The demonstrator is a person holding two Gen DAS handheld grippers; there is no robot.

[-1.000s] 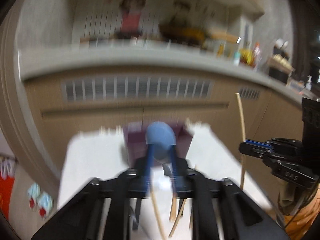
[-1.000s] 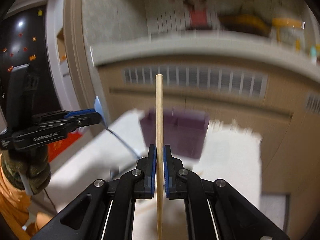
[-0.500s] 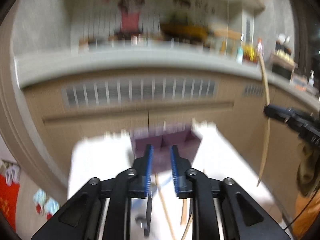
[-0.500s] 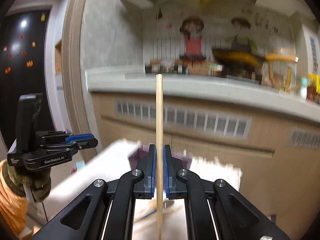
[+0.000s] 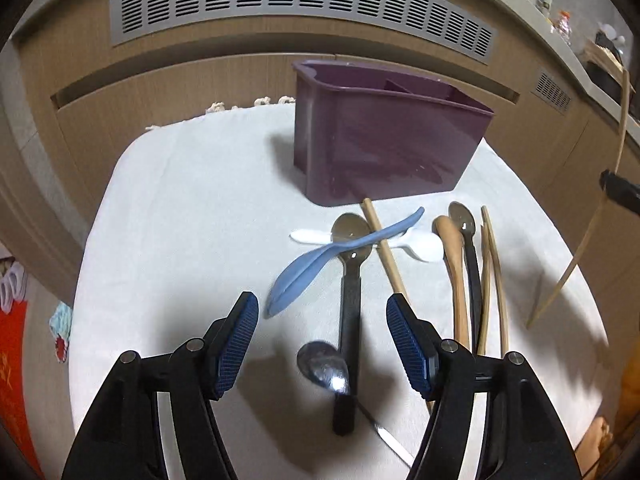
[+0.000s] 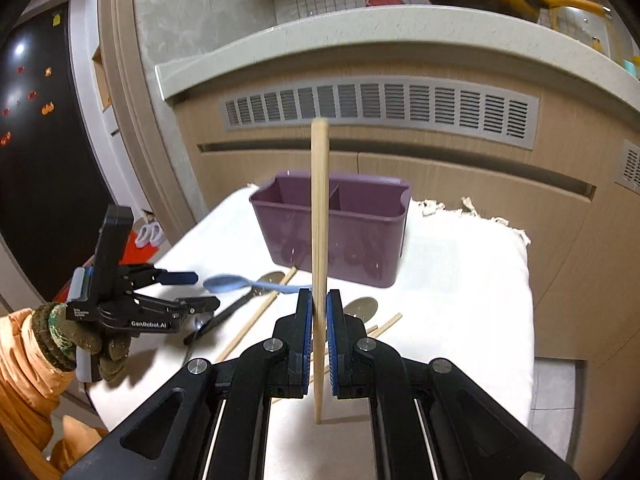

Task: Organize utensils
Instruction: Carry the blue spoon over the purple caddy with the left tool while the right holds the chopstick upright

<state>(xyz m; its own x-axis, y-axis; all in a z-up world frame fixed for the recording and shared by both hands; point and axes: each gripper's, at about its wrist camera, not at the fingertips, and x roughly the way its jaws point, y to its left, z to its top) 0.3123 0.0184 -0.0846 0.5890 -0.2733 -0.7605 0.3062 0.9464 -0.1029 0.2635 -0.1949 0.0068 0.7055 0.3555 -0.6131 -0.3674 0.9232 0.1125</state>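
A purple caddy with a divider stands at the back of the white-clothed table. In front of it lie loose utensils. A blue spoon rests across a black-handled spoon, a white spoon and a wooden chopstick. My left gripper hovers low over them, its jaws opening, with nothing pressed between the pads. My right gripper is shut on an upright wooden chopstick in front of the caddy.
A wooden spoon, a second black spoon and a chopstick pair lie to the right. A metal spoon sits near my left fingers. A cabinet front with a vent grille rises behind the table. A gloved hand holds the left gripper.
The left gripper let go of the blue spoon, which now lies on the pile, and dropped toward the table with its jaws spreading. The right gripper sank a little, still holding the chopstick.
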